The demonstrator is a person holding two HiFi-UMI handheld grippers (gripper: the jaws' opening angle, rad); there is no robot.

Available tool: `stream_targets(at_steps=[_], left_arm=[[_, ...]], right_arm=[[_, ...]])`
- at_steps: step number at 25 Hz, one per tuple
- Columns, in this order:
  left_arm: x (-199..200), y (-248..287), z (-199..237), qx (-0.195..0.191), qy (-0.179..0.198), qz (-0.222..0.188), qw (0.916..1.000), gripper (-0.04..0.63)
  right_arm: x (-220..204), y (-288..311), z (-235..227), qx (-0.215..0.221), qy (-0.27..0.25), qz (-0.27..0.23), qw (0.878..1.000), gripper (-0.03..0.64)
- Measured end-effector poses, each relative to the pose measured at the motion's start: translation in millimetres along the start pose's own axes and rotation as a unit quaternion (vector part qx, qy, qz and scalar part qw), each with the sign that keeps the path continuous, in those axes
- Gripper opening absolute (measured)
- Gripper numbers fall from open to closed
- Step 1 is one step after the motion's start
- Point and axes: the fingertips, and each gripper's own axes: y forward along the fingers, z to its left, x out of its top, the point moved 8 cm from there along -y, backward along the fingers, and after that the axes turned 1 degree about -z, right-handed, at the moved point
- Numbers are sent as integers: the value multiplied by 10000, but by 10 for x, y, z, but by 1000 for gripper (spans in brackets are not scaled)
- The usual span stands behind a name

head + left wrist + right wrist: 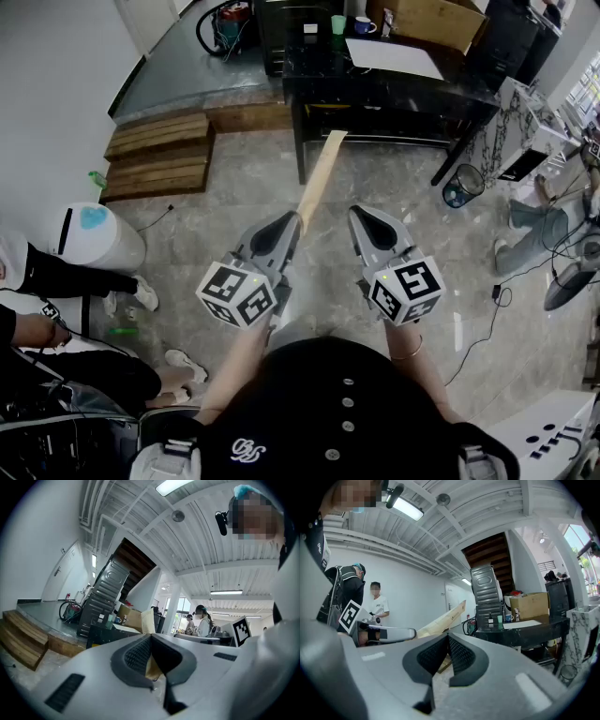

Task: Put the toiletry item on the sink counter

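A long tan cardboard box sticks out forward from my left gripper, which is shut on its near end. In the left gripper view the jaws meet at the tips, with the tan box pinched behind them. My right gripper is level with the left one, a little apart from the box. Its jaws are shut with nothing in them. From the right gripper view the box slants up at left. No sink shows in any view.
Ahead stands a black table with a white sheet, a green cup and a blue mug. Wooden steps lie at the far left, and a white bin and seated people at the left. A marble-patterned counter and a waste basket stand at the right.
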Motion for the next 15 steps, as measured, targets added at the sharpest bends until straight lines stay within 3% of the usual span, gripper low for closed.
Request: stream_targets(at_steps=[15], left_arm=[[-49, 129, 17, -164, -117, 51, 9998, 11]], right_arm=[[-72, 65, -22, -146, -11, 20, 9999, 0]])
